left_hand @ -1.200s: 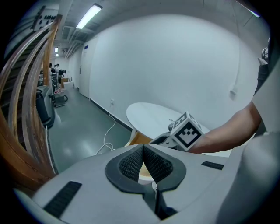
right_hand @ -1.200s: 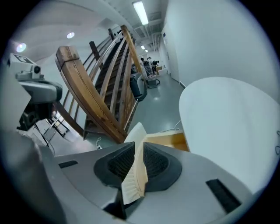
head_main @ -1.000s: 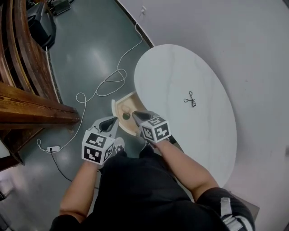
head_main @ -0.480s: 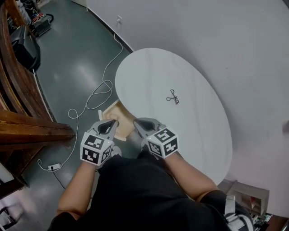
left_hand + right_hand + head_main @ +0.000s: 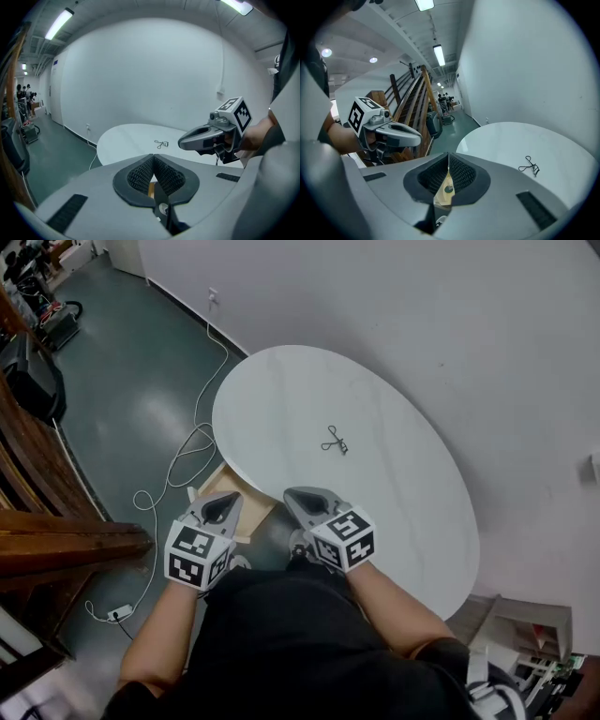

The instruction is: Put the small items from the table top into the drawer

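White oval table [image 5: 394, 521]. An open wooden drawer [image 5: 251, 506] projects from under the table's near left edge. The left gripper [image 5: 231, 497] hangs over the drawer with its jaws together, holding nothing. The right gripper [image 5: 292, 494] sits at the table's near edge; its jaws have just been closing and now meet at the tips with nothing between them. A small black eyelash curler [image 5: 334, 440] lies near the middle of the table top, well apart from both grippers.

White walls [image 5: 422, 315] meet a glossy dark-green floor [image 5: 122, 381] — wooden railings [image 5: 66, 545] at left, strip lights [image 5: 439, 55] overhead.
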{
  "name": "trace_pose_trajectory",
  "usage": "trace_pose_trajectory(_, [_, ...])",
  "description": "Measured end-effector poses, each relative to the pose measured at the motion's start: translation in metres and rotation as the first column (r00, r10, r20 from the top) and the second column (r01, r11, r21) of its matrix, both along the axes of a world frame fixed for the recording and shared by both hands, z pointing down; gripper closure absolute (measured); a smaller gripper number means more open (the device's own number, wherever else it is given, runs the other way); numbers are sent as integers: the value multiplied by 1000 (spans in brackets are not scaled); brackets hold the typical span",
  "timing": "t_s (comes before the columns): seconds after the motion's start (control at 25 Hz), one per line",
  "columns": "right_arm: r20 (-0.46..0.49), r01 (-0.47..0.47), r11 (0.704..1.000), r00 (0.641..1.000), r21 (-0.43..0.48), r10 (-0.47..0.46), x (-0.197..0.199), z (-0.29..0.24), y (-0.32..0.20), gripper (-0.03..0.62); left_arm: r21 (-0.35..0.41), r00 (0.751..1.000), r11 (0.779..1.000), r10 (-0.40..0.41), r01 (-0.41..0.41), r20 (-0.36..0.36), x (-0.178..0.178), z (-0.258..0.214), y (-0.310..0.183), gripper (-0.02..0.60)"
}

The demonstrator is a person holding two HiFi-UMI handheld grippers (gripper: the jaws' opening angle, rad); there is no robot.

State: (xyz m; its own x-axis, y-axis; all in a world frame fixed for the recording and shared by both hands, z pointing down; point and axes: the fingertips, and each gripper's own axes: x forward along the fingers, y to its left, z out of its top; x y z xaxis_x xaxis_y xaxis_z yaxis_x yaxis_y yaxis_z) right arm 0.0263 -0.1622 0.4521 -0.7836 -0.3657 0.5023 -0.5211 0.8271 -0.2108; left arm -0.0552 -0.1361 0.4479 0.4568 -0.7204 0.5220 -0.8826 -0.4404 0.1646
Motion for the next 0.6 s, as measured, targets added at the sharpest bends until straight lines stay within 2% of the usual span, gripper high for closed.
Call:
trace_pose_trajectory(0.28, [-81,-157,986,984,50,160,65,21,-45,579,-12,999,999,38,-38,19,22,3,-11,566])
trace_pose_trajectory(0.6, [-115,-257,965,958,53,261,121,38,-91,579,-29,998,998,54,-53,36,49,10,-32,566])
